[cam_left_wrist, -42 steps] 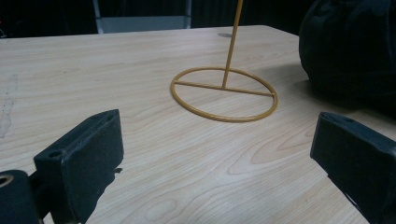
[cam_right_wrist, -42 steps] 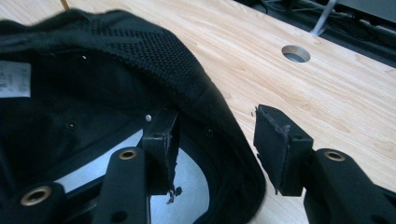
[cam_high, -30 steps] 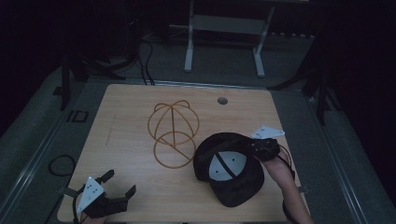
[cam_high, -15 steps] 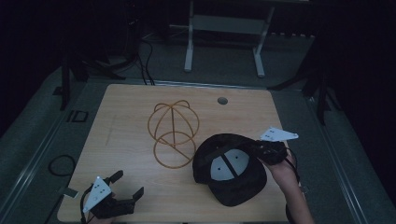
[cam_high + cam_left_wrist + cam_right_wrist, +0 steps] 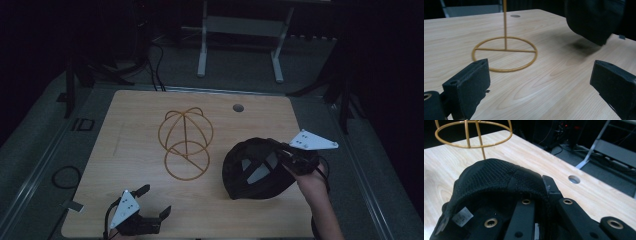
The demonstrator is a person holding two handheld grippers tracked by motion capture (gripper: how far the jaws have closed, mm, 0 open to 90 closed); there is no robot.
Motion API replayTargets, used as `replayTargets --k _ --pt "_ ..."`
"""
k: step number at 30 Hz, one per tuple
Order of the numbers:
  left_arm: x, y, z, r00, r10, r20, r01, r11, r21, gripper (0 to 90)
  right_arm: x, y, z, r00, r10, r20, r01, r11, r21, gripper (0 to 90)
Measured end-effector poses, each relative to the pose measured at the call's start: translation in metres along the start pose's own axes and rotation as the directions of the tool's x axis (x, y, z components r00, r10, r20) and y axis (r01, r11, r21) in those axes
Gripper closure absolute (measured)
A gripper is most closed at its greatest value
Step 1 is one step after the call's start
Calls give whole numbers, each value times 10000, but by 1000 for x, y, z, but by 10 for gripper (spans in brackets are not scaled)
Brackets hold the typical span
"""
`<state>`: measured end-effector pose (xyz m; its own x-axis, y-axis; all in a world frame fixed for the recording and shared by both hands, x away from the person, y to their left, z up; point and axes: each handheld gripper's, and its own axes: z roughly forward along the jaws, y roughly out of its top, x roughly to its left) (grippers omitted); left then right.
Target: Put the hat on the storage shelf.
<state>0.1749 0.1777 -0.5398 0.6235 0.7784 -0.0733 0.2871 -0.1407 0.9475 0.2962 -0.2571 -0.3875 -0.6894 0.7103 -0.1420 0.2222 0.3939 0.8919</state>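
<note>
High view, bottom edge first: the left gripper (image 5: 150, 212) sits at lower left with jaws wide apart, nothing between them, and it has slid rightward along the table (image 5: 130, 125) edge since a second ago. Right of centre, the right gripper (image 5: 280, 155) is clamped on the rim of the black cap (image 5: 250, 175); the cap, lying flat a second ago, is now tipped up, its inside turned toward the camera. Just beyond, upper centre, the gold wire stand (image 5: 186, 145) stands bare, apart from the cap. Farther back, a round hole (image 5: 238, 107) in the tabletop.
</note>
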Motion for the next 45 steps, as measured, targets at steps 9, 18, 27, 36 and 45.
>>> replayTargets --k 9,18,27,36,45 --pt "-15 12 20 9993 -67 379 68 10000 -23 33 9 16 -18 9998 136 -111 -143 9977 -659 878" --pt "-46 19 56 9913 -185 1301 114 9984 548 58 22 27 -25 9999 100 -38 -104 9944 -1056 877" --pt "-71 38 83 9836 160 1799 -266 9980 570 58 24 30 -24 10000 64 56 -57 9936 -1124 877" --pt "-86 54 104 9810 -64 1937 50 10000 78 61 28 33 -25 10000 23 -16 -24 9927 -1203 877" --pt "-88 58 110 9878 -349 1518 426 9979 -478 170 35 35 -28 9994 -255 -214 226 9920 -1245 877"
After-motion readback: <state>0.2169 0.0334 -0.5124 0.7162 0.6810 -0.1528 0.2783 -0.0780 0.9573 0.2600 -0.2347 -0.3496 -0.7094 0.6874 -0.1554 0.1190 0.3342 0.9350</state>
